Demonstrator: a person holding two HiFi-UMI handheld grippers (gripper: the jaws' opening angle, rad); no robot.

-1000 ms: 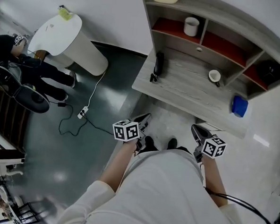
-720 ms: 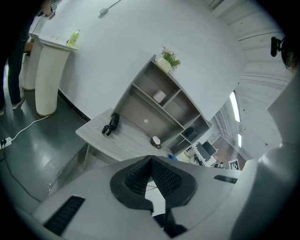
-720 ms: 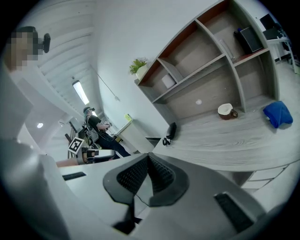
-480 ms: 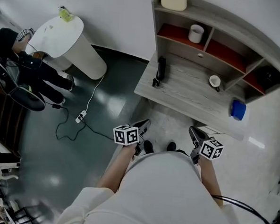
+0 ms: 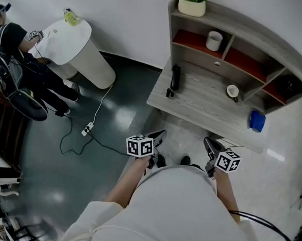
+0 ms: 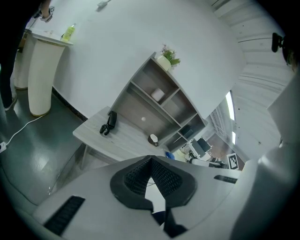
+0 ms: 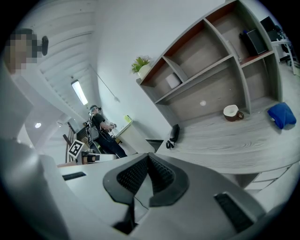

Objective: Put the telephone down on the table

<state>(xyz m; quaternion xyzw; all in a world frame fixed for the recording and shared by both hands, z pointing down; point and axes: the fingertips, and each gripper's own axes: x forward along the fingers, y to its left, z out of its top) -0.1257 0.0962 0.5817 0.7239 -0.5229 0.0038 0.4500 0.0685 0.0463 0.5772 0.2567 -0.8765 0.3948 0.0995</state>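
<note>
We hold left gripper (image 5: 159,136) and right gripper (image 5: 211,143) closed, both empty, before the table (image 5: 202,109). Telephone (image 5: 174,78) lies at its left end; cup (image 5: 232,91) and blue cloth (image 5: 257,121) well apart, rightward.

telephone (image 5: 174,79) on table (image 5: 203,103) left end; cup (image 5: 233,91), perhaps cloth (image 5: 257,121), right.

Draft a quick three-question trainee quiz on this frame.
1. True or false: the telephone already lies on the table.
2. What stands in the upper left compartment of the shelf? A) white mug B) blue cloth C) plant pot
3. Fill in: the left claw and right claw are both ___, with nothing between the jaws.
Key: 1 true; 2 A; 3 shut.
</note>
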